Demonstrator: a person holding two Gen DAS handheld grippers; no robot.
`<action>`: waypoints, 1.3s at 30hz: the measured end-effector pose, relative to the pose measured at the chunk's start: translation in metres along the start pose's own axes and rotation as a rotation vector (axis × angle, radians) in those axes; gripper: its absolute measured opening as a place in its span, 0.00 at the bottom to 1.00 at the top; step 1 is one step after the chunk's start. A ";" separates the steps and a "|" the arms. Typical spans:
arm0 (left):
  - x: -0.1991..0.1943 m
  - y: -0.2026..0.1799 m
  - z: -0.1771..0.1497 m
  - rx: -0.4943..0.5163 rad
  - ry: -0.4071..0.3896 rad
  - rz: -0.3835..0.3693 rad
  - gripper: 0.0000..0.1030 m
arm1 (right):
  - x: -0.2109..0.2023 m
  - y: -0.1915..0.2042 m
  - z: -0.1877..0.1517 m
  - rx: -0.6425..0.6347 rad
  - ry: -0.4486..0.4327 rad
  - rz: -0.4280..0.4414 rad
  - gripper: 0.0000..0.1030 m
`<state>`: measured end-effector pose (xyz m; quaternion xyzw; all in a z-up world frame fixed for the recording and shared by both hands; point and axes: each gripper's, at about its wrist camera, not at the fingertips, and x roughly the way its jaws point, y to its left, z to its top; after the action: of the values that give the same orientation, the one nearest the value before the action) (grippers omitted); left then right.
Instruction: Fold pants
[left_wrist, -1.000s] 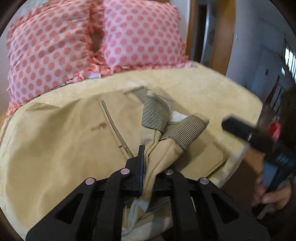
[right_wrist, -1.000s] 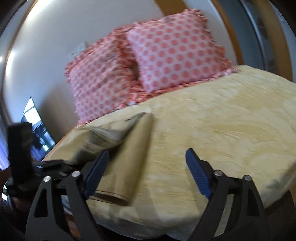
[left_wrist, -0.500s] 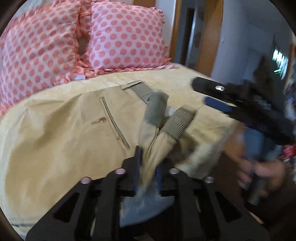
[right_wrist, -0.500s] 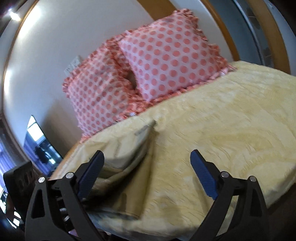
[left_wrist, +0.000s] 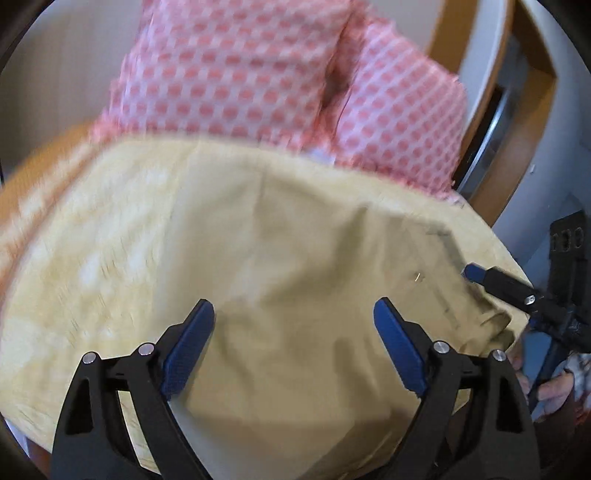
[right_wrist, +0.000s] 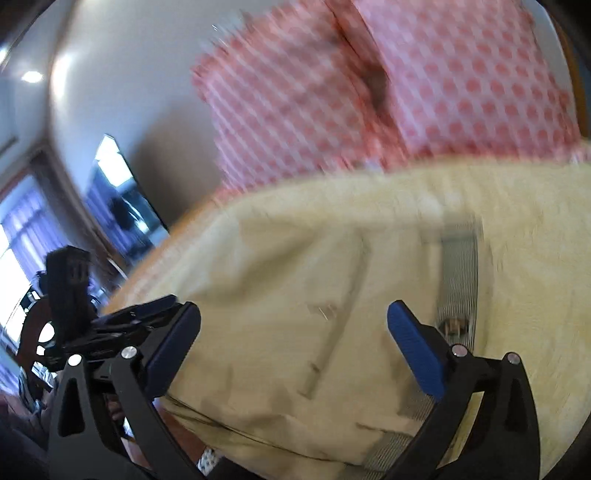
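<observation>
pants: 1 pair, khaki (left_wrist: 295, 258), lay spread flat on the yellow bedspread (left_wrist: 92, 236), near the bed's front edge; also seen in right wrist view (right_wrist: 295, 295)
pants detail: 1 striped waistband lining (right_wrist: 458, 273) showed at the right side of the right wrist view, with 1 button (right_wrist: 455, 326) near its lower end; 1 slanted pocket seam (right_wrist: 343, 317) ran across the fabric
left gripper: 1 (left_wrist: 294, 314), jaws spread wide, nothing between them, 2 blue pads; one pad (left_wrist: 188, 350) sat over the khaki cloth; touching or just above, can't tell
right gripper: 1 (right_wrist: 293, 317), jaws spread wide, nothing gripped, 2 blue pads; one pad (right_wrist: 417, 350) sat in front of the waistband area
cross views: the right gripper's finger tip appeared at the right edge of the left wrist view, at the pants' edge; the left gripper's body appeared at the left edge of the right wrist view
hand: 1 visible (left_wrist: 550, 391), bottom right of the left wrist view, wrapped on the right gripper's handle
pillows: 2, pink with red dots (left_wrist: 229, 70) (left_wrist: 402, 118), side by side at the head of the bed, beyond the pants; same 2 in the right wrist view (right_wrist: 288, 99) (right_wrist: 480, 74)
wall: white (right_wrist: 129, 74), behind the pillows
window: bright, with purple curtains (right_wrist: 22, 229), left of the right wrist view
blur: both views were motion-blurred, fine fabric detail unclear
</observation>
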<state>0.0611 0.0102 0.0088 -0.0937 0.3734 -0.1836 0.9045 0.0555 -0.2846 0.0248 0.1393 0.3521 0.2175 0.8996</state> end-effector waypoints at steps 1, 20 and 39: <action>0.002 0.004 -0.004 -0.013 0.003 -0.008 0.87 | 0.008 -0.009 -0.007 0.032 0.049 -0.023 0.98; 0.067 0.097 0.102 -0.247 0.198 -0.183 0.77 | 0.045 -0.145 0.081 0.270 0.158 -0.001 0.43; 0.091 0.098 0.118 -0.317 0.205 -0.355 0.08 | 0.028 -0.147 0.084 0.318 0.125 0.318 0.12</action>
<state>0.2301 0.0673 0.0038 -0.2795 0.4648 -0.2873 0.7895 0.1753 -0.4062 0.0096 0.3192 0.4105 0.3066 0.7973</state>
